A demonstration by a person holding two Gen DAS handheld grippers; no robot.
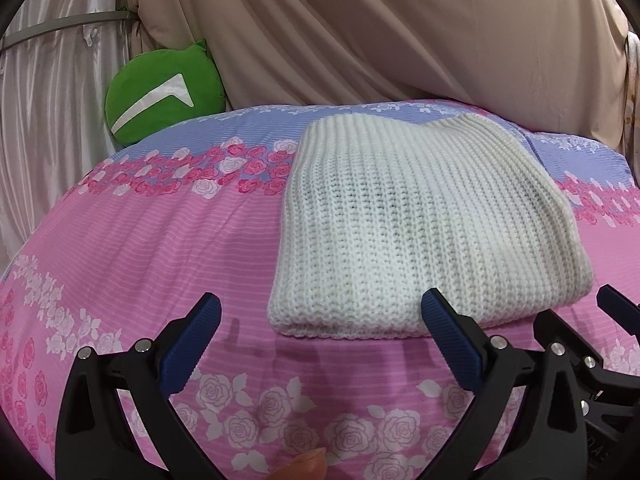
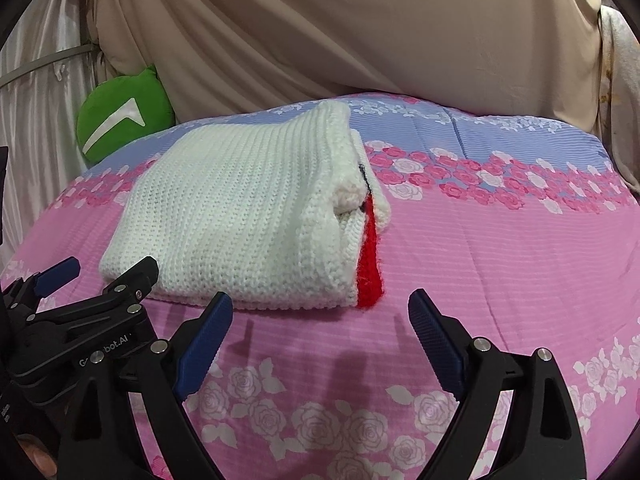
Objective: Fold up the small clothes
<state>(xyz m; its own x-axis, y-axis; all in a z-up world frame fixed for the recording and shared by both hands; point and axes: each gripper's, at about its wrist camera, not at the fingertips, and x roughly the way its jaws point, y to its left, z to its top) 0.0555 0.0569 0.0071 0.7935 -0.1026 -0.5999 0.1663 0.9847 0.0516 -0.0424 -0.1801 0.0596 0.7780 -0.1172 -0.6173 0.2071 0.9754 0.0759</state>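
Nearby, green cushion [image 1: 160,92] behind folded sweater [image 1: 420,224] — left claw [image 1: 320,320], right claw [image 2: 320,320] both apart, empty.

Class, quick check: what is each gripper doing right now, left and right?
Left gripper: open, holding nothing; the folded white sweater lies just ahead.
Right gripper: open, holding nothing, near the sweater's front edge.

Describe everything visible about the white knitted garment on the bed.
The white knitted garment is a chunky ribbed knit, folded into a thick rectangular bundle of several layers. It lies flat on the pink and blue rose-print bedspread. At its open side the stacked layers show, with a red knitted strip and a thin dark line. Nothing grips it: both hand-held grippers sit open just in front of it.
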